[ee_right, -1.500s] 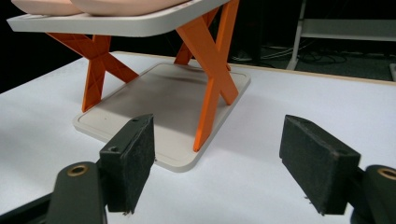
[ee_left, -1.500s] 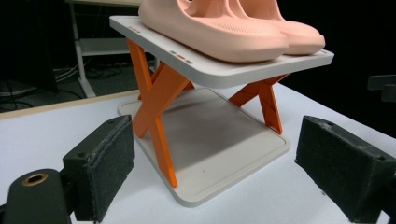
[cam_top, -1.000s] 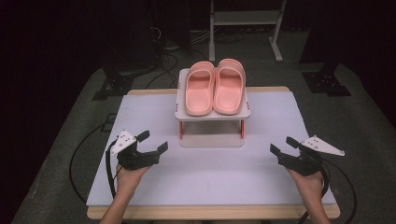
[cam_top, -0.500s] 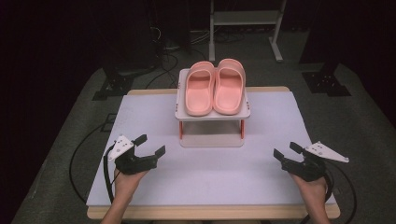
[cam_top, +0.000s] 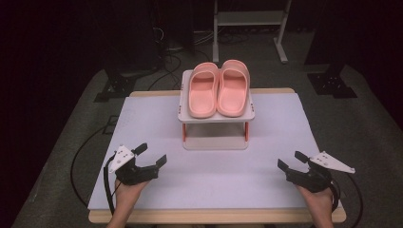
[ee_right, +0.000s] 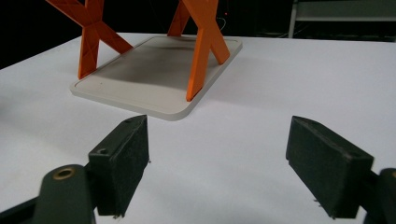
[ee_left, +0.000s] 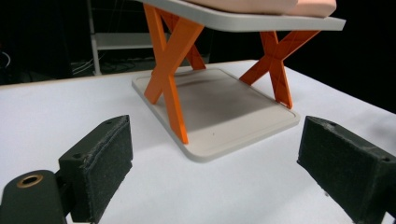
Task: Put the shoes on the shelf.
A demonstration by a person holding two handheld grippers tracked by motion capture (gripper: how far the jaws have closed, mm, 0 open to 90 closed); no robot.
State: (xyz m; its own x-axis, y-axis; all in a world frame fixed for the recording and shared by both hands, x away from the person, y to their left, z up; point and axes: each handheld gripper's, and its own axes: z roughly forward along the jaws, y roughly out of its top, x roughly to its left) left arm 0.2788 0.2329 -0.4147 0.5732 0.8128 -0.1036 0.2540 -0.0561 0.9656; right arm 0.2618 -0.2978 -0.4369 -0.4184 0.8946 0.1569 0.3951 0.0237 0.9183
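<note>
At table centre: pink slippers (cam_top: 218,89) side by side on top shelf of small rack (cam_top: 216,116), orange cross legs (ee_left: 170,70), grey base. Near left edge: left gripper (cam_top: 152,157), jaws wide apart, empty, well short of rack. Near right edge: right gripper (cam_top: 291,160), jaws likewise spread, holding nothing, aimed toward rack base (ee_right: 140,79).

Matt foam slippers (cam_top: 218,88), plastic rack (cam_top: 216,115)
</note>
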